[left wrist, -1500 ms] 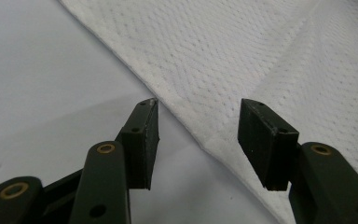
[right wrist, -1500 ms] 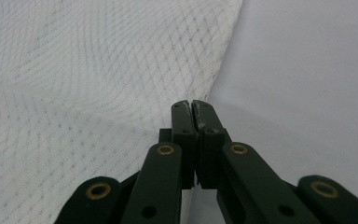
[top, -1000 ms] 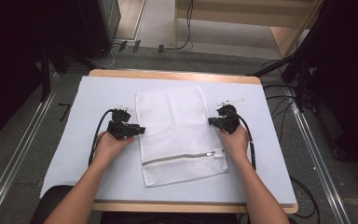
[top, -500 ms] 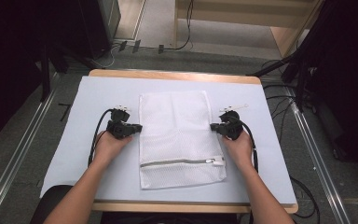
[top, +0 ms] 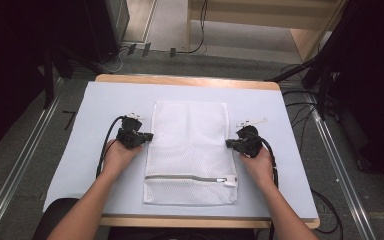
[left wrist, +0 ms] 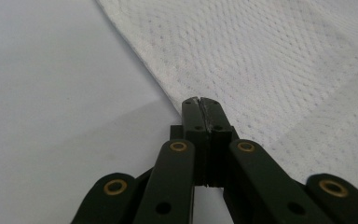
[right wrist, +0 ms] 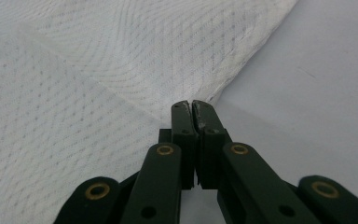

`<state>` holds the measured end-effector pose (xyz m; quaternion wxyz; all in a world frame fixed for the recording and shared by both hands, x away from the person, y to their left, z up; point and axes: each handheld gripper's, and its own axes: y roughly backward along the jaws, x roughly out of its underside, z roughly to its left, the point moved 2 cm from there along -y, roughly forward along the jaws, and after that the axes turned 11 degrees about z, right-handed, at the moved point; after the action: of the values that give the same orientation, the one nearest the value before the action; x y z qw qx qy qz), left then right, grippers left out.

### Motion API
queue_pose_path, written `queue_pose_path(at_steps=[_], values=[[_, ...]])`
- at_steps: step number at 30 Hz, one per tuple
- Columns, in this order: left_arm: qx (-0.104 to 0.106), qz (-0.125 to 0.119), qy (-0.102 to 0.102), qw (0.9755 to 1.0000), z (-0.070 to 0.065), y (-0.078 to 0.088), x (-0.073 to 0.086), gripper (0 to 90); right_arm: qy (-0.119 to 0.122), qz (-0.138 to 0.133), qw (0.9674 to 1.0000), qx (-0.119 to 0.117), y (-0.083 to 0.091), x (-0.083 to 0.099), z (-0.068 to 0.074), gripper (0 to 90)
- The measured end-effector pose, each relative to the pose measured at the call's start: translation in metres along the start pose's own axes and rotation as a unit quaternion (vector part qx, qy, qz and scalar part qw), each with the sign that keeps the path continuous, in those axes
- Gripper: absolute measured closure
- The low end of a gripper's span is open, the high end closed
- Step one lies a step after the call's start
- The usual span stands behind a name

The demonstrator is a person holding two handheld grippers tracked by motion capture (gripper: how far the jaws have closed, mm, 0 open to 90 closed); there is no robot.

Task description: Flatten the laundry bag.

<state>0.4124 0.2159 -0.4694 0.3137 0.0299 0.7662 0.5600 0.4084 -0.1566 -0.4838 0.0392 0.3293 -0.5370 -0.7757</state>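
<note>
Jaws, left gripper (top: 149, 136): just closed, pressed together at the left long edge of the white mesh laundry bag (top: 190, 150); whether mesh is pinched, cannot tell. Jaws, right gripper (top: 228, 143): together at the right edge. Bag: flat, mid-table, zipper (top: 187, 178) nearest the person. Pale table cover (top: 80, 145): bare margins on both sides.

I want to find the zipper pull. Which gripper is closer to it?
Right. The right gripper sits at the mesh bag's right edge, just above the zipper pull. The left gripper is at the opposite edge, across the bag.
</note>
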Motion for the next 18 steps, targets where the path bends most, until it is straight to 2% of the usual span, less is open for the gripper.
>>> queue_pose_path(at_steps=[4,11,18], values=[[0.010,-0.006,0.010,0.9999,0.004,-0.001,-0.003,90.0,-0.003,-0.002,1.0000,-0.003,-0.001,-0.001,-0.002,89.8],[0.007,-0.023,0.021,0.9995,0.015,0.004,-0.010,90.0,-0.004,-0.012,0.9999,0.003,-0.004,-0.007,-0.006,89.8],[0.001,-0.026,0.028,0.9993,0.026,0.006,-0.013,90.0,-0.016,-0.031,0.9994,-0.003,-0.013,-0.021,-0.008,89.3]])
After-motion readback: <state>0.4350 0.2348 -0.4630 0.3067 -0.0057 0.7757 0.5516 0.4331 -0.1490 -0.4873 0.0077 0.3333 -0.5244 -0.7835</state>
